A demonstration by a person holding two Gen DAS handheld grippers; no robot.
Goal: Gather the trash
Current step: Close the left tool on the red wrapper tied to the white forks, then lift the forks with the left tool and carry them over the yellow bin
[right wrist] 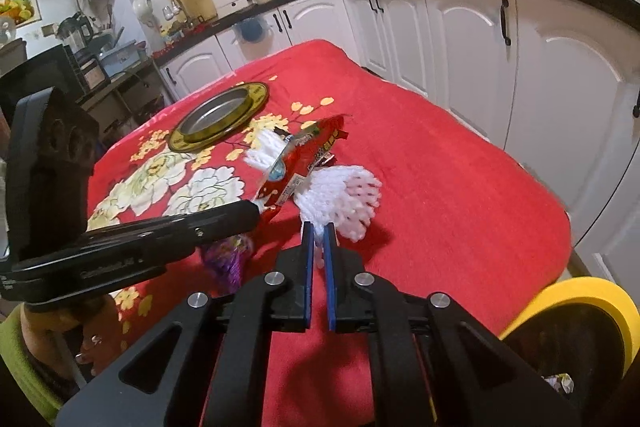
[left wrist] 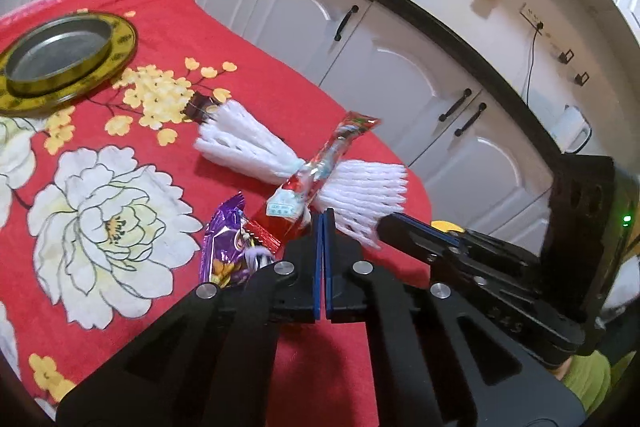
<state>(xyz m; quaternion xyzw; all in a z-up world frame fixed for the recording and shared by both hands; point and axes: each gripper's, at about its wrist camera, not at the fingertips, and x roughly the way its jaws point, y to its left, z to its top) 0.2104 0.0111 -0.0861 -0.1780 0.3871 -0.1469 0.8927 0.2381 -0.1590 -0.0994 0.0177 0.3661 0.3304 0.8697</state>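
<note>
Warm indoor light is filling both views evenly, with no harsh glare. Soft shadows are falling beneath the white foam netting (right wrist: 340, 197) onto the red tablecloth (right wrist: 440, 187). Fisheye distortion is bending the black countertop (left wrist: 440, 27) and darkening the corners. The netting's edges are smearing with slight motion blur in both views.

The left gripper (left wrist: 324, 217) has its blue-padded fingers (left wrist: 318, 259) pressed together with no gap showing, tips angled down toward the table (left wrist: 328, 367). The right gripper (right wrist: 319, 229) has its fingers (right wrist: 307, 267) drawn nearly together, pinching a strand of the white foam net (right wrist: 340, 203) between the pads. Each gripper shows in the other's view: the right one reaches in from the right of the left gripper, the left one from the left of the right gripper.
</note>
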